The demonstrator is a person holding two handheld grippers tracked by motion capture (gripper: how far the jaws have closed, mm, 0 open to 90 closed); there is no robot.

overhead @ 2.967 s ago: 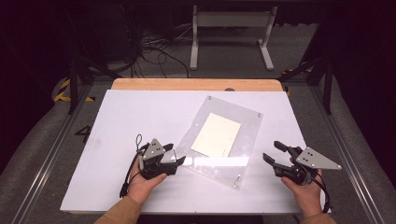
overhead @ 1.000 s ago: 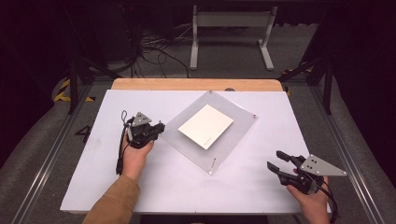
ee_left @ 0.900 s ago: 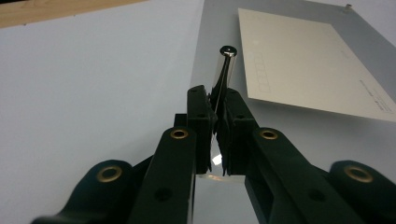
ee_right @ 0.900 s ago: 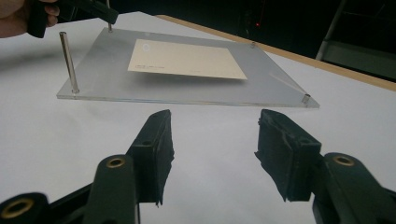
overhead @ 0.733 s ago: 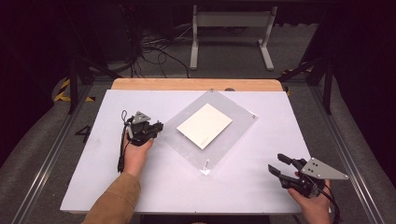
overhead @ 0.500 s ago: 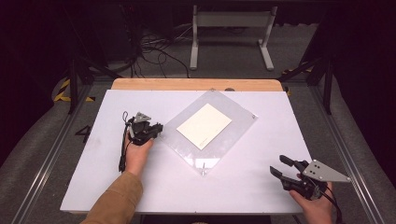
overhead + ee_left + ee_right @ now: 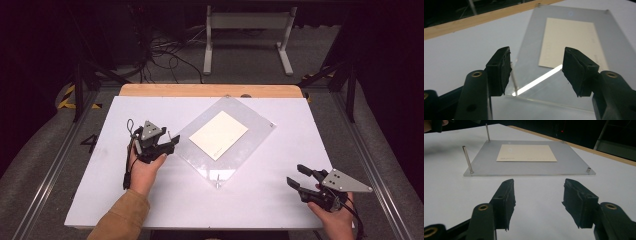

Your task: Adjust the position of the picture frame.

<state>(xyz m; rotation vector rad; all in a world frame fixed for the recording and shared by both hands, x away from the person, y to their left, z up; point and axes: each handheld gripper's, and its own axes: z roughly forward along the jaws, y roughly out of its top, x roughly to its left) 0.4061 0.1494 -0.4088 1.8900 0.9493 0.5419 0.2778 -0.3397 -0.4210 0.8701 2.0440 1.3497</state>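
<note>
A clear, square acrylic plate (image 7: pixel 227 137) with thin metal corner posts and a cream card (image 7: pixel 218 135) lies flat mid-surface (image 7: pixel 300 130). The left tool (image 7: pixel 170 146), jaws just opened, is released at its corner; the right tool (image 7: pixel 296 176) is released, well apart.

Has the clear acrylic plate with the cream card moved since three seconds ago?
Yes. The clear acrylic plate has slid and turned away from the person, and now lies closer to the wooden strip along the table's far edge.

Card's (image 7: pixel 571 42) print too faint
</note>
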